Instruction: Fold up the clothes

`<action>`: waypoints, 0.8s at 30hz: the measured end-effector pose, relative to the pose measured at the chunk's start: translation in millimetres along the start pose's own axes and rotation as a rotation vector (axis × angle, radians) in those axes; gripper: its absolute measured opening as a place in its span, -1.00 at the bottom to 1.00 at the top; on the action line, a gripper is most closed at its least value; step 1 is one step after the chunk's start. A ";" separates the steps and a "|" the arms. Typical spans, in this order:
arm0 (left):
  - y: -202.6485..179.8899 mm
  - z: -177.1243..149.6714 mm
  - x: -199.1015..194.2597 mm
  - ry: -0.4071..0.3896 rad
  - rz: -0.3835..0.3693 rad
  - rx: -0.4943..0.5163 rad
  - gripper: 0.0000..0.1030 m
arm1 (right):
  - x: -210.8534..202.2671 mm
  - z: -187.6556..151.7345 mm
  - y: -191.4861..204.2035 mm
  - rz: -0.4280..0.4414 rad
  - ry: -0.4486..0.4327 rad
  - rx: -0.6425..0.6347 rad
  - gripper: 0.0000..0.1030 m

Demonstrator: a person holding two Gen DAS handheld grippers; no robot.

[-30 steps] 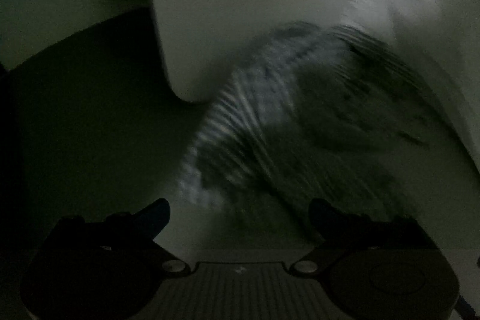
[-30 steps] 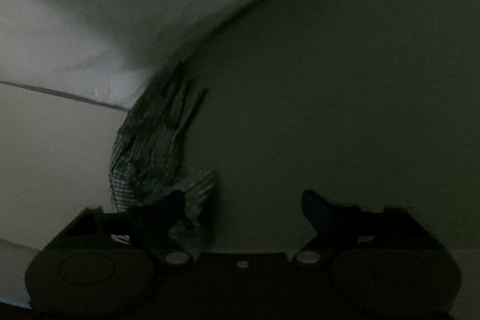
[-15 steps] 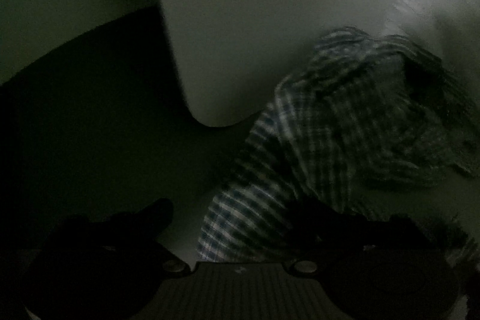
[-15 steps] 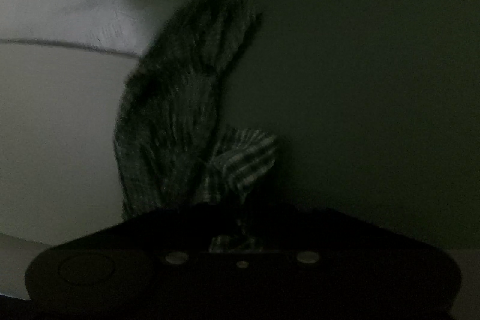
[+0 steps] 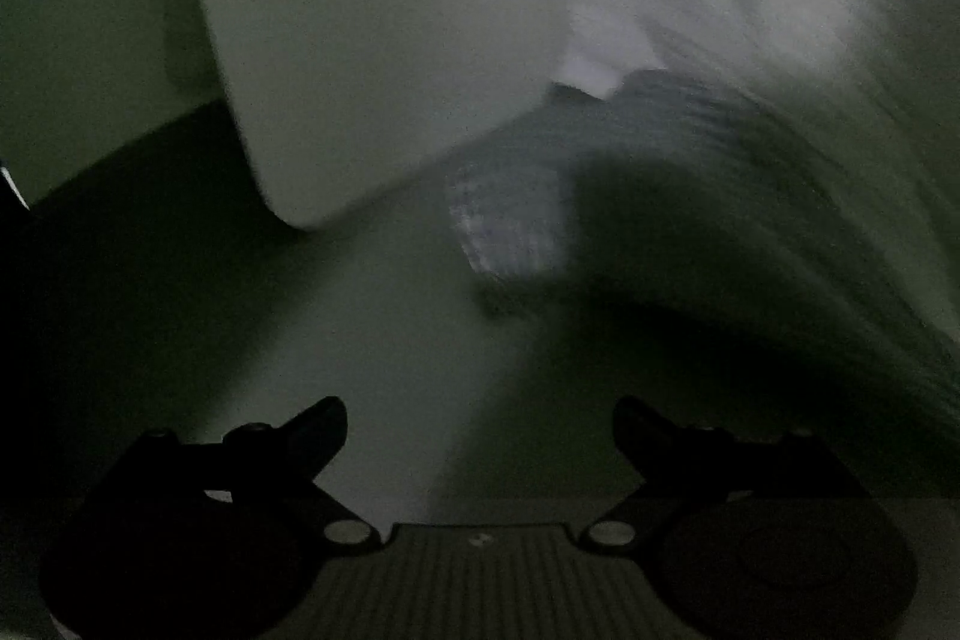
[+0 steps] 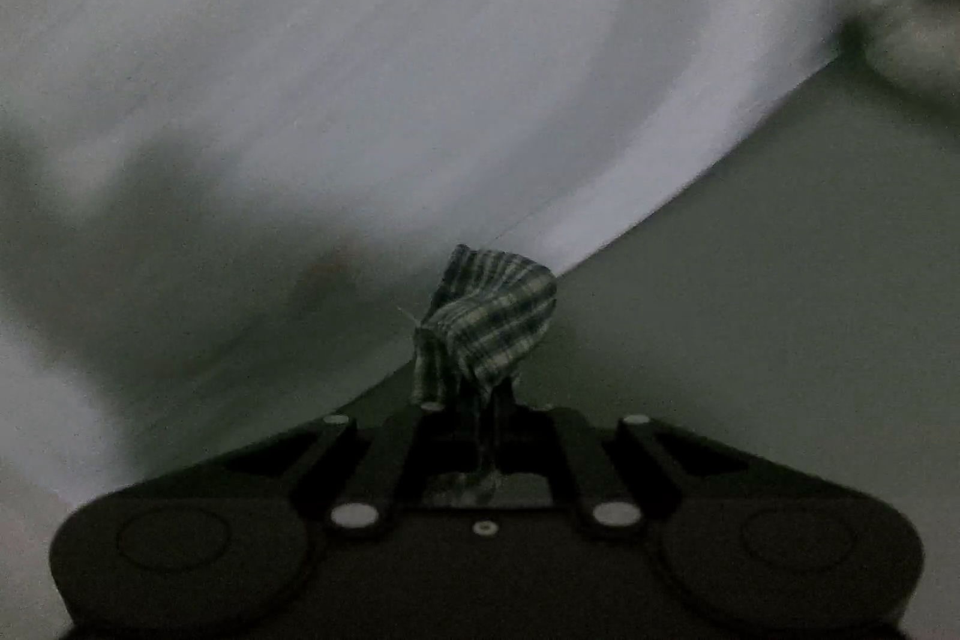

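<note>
Checked cloth (image 6: 489, 325) pinched in our right gripper (image 6: 474, 400), our left gripper (image 5: 480, 430) spread wide and holding nothing.

We see the 2 fingers of the right gripper clamped together on a bunched corner of the cloth, which sticks up just past the fingertips in front of a pale sheet (image 6: 360, 40). From the left wrist, the rest of the cloth (image 5: 660, 172) is a blurred grey sweep on the dim surface (image 5: 390, 340), beyond the left fingers (image 5: 318, 424) and apart from them.
</note>
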State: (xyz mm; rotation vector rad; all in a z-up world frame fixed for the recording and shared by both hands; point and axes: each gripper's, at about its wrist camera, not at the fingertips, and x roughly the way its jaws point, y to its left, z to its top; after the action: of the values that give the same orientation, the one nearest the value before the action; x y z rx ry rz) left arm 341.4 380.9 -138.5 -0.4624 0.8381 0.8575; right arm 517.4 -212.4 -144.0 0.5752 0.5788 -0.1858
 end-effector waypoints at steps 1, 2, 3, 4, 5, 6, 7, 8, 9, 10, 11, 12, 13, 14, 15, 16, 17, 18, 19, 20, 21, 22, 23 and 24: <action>-13.8 -10.9 -4.7 0.017 -0.023 0.014 0.84 | -7.6 13.0 -26.7 -0.097 -0.034 -0.007 -0.91; -26.1 -19.8 -8.5 0.029 -0.047 0.032 0.84 | -14.9 25.4 -52.9 -0.190 -0.065 -0.012 -0.89; -37.6 -27.4 -11.2 0.036 -0.073 0.059 0.84 | -19.5 32.6 -76.1 -0.257 -0.064 0.006 -0.78; -49.0 -34.9 -13.9 0.043 -0.100 0.087 0.84 | -25.2 36.2 -97.9 -0.285 -0.044 0.039 -0.71; -59.6 -38.8 -12.9 0.056 -0.110 0.102 0.84 | -30.6 38.7 -117.7 -0.310 -0.025 0.069 -0.57; -70.1 -42.4 -11.7 0.069 -0.118 0.117 0.84 | -32.9 32.2 -122.1 -0.314 -0.006 0.070 -0.41; -80.6 -46.0 -10.4 0.081 -0.127 0.131 0.84 | -35.2 25.8 -126.6 -0.318 0.013 0.071 -0.33; -87.4 -47.9 -8.2 0.096 -0.138 0.129 0.84 | -36.7 18.8 -129.6 -0.320 0.034 0.071 -0.20; -93.7 -48.3 -4.6 0.112 -0.156 0.116 0.84 | -31.9 7.2 -121.7 -0.308 0.061 0.064 -0.16; -98.4 -47.7 -0.8 0.128 -0.171 0.106 0.84 | -29.9 -4.9 -118.2 -0.284 0.096 0.065 -0.14; -102.9 -47.0 3.0 0.143 -0.186 0.095 0.84 | -24.4 -19.0 -111.7 -0.251 0.138 0.079 -0.13; -107.4 -46.3 6.8 0.159 -0.201 0.085 0.84 | -18.5 -28.3 -107.9 -0.213 0.175 0.105 -0.13; -106.2 -44.8 8.0 0.166 -0.205 0.086 0.84 | -12.5 -37.7 -104.2 -0.174 0.211 0.130 -0.12; -104.4 -43.2 9.0 0.172 -0.208 0.087 0.84 | -6.3 -46.5 -100.4 -0.137 0.247 0.156 -0.12; -105.1 -41.0 12.7 0.170 -0.205 0.092 0.84 | 2.0 -51.0 -96.5 -0.106 0.276 0.183 -0.09; -106.8 -38.9 17.4 0.170 -0.206 0.092 0.84 | 10.4 -55.6 -92.1 -0.074 0.305 0.209 -0.06; -108.6 -36.9 22.2 0.171 -0.207 0.092 0.84 | 20.0 -60.3 -84.4 -0.041 0.334 0.227 -0.04; -110.3 -34.8 27.0 0.172 -0.208 0.092 0.84 | 28.7 -64.4 -74.0 -0.014 0.354 0.226 -0.03; -107.5 -31.9 31.3 0.178 -0.213 0.088 0.84 | 37.0 -68.3 -63.6 0.012 0.374 0.224 -0.03; -104.2 -29.0 35.6 0.184 -0.219 0.084 0.83 | 43.3 -70.7 -52.4 0.028 0.382 0.207 -0.02; -104.1 -28.0 37.0 0.185 -0.226 0.079 0.83 | 52.3 -70.5 -40.9 0.048 0.389 0.178 0.00; -102.0 -24.2 38.0 0.183 -0.231 0.075 0.83 | 61.5 -70.3 -29.0 0.068 0.396 0.149 0.00; -100.3 -19.7 40.3 0.179 -0.238 0.072 0.83 | 70.7 -71.0 -14.0 0.091 0.399 0.112 0.00; -98.7 -15.2 42.7 0.175 -0.245 0.070 0.83 | 76.0 -75.5 2.1 0.116 0.400 0.078 0.00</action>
State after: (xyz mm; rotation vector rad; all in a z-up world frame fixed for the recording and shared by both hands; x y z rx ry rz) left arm 430.3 333.1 -178.4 -0.5718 0.9465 0.5657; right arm 545.8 -168.9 -237.7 0.7263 0.9258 0.0185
